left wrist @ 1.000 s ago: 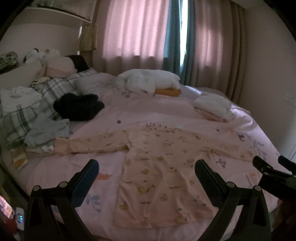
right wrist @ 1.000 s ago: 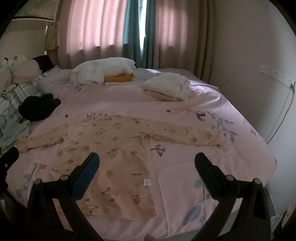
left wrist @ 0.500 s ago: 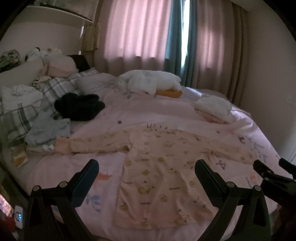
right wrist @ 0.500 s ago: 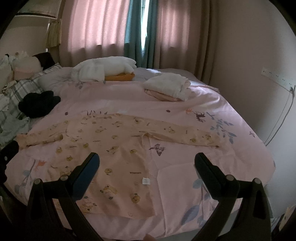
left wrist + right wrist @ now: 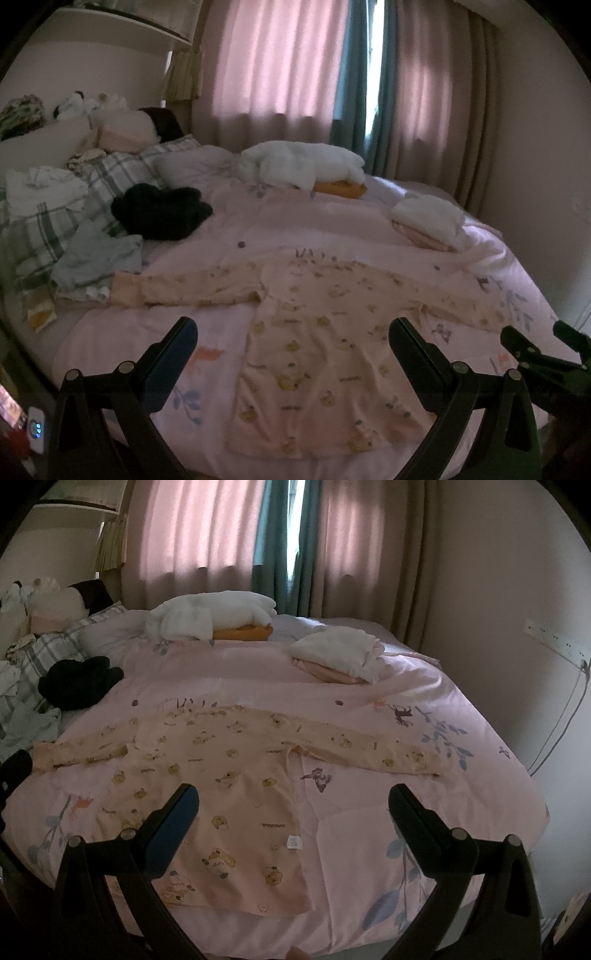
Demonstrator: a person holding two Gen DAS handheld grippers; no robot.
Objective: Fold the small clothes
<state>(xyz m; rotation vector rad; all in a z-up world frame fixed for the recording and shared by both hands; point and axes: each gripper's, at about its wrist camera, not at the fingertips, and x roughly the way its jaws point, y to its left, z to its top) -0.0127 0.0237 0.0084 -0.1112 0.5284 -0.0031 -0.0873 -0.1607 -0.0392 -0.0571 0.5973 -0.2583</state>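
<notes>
Two grippers hover over the near edge of the bed, both with jaws spread wide and holding nothing: the left gripper and the right gripper. One shirt, pale with a small bear print, lies flat on the bed, sleeves stretched out to either side, hem toward the grippers. Beyond the shirt, toward the curtains, sits a folded stack; left of the shirt lie a black heap and a grey garment. Folding looks not yet begun; this is the approach. Next move, I judge: each gripper goes to a sleeve end, pinches only the top cloth, and carries it inward across the body without dragging the bed cover.
</notes>
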